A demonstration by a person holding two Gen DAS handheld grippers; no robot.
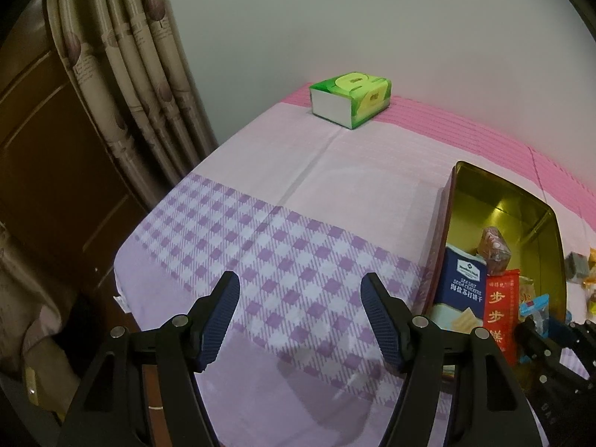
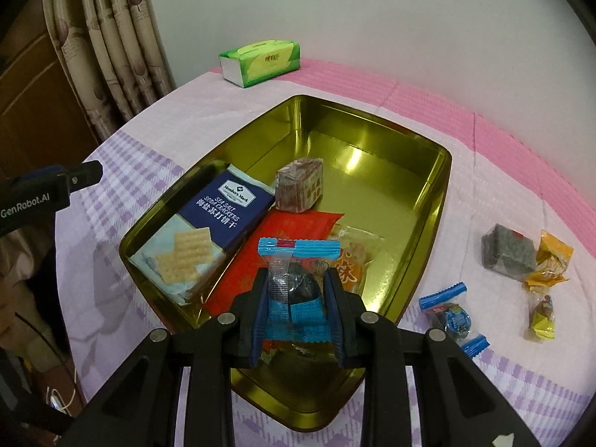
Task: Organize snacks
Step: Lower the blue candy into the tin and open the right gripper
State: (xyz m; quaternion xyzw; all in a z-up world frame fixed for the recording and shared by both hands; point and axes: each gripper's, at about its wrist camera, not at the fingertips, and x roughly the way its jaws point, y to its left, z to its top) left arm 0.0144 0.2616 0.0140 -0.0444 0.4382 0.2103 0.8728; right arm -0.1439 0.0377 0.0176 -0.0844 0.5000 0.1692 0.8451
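Right wrist view: the right gripper [image 2: 296,290] pinches a small blue-and-clear plastic candy packet [image 2: 296,279] with a dark sweet inside, both blue pads pressed on its sides.
Where the packet is: held above the near end of the shallow gold metal tin [image 2: 428,201], over a red foil snack pouch [image 2: 275,246] that lies in it.
Handling: light and crinkly; the film is slick and gives under the pads, while the sweet inside seems firm, so the hold is best kept across the sweet, not on the crimped blue ends.
Already in the tin: a navy box of soda crackers [image 2: 219,212], a brown wrapped cube [image 2: 300,186], an orange-printed clear packet [image 2: 354,260].
Left on the cloth: a matching blue candy packet [image 2: 452,318], a dark grey wrapped block [image 2: 506,251], yellow-wrapped sweets [image 2: 551,260]; their contents are too small to tell.
Left wrist view: the left gripper [image 1: 300,320] stands spread and empty above the lilac checked tablecloth [image 1: 260,253], beside the tin's left wall.
Far edge: a green tissue pack [image 1: 350,98], apart from the snacks.
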